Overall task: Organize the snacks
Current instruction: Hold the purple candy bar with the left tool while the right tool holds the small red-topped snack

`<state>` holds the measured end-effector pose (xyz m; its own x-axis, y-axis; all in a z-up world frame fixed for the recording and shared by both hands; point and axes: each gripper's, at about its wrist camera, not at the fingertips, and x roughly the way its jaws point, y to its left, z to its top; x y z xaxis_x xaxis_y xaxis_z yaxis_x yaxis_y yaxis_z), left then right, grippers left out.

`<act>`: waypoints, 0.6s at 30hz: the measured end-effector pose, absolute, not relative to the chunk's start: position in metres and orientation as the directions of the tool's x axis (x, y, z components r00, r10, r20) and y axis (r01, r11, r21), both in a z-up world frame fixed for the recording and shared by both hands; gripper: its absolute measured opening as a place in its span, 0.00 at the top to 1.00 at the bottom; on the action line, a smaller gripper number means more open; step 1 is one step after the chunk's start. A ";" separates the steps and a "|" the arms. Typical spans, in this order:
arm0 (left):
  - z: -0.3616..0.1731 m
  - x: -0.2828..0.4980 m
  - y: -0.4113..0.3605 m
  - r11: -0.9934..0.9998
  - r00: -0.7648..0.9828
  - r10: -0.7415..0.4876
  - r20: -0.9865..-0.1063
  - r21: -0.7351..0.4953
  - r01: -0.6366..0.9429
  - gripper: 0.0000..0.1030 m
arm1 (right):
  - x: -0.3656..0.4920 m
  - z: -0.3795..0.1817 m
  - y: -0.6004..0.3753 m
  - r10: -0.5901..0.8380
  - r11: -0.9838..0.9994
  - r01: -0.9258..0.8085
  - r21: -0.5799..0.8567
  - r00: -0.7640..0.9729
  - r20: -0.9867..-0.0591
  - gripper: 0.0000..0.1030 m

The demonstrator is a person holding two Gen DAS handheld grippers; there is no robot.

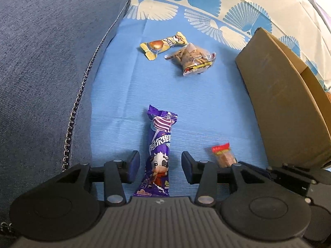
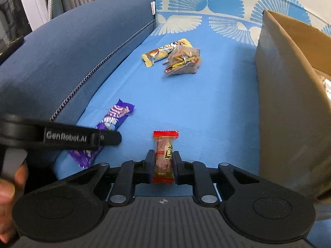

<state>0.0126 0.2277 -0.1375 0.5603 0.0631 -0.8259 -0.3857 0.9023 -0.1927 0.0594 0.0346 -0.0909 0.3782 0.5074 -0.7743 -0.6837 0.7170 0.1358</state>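
In the left wrist view, the left gripper (image 1: 160,168) stands wide open, its two blue-padded fingers on either side of a long purple snack packet with a cartoon cow (image 1: 159,155) that lies on the blue cloth (image 1: 206,107); neither pad touches it. Farther ahead lie a yellow wrapped candy bar (image 1: 163,45) and, touching it, a clear bag of brown biscuits (image 1: 191,60). A brown cardboard box (image 1: 285,107) stands at the right, a dark blue denim cushion (image 1: 51,62) at the left.

In the right wrist view, the right gripper (image 2: 164,163) is closed on a small clear sausage packet with red ends (image 2: 164,155), pinched between its fingers. The purple packet (image 2: 115,119) lies to the left, partly under the left gripper's black arm (image 2: 68,137). The yellow bar (image 2: 165,50) and biscuit bag (image 2: 184,62) lie ahead, the cardboard box (image 2: 289,95) at the right.
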 end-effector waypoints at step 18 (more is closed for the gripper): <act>-0.139 0.016 0.218 0.923 0.554 0.096 -0.827 -0.135 -0.361 0.78 | 0.058 -0.100 0.028 0.486 0.709 -0.696 0.113 0.366 -0.794 0.80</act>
<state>0.0163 0.2180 -0.1391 0.5536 0.0958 -0.8273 -0.3608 0.9229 -0.1346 0.0584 0.0282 -0.1004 0.3662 0.4859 -0.7936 -0.6956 0.7094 0.1134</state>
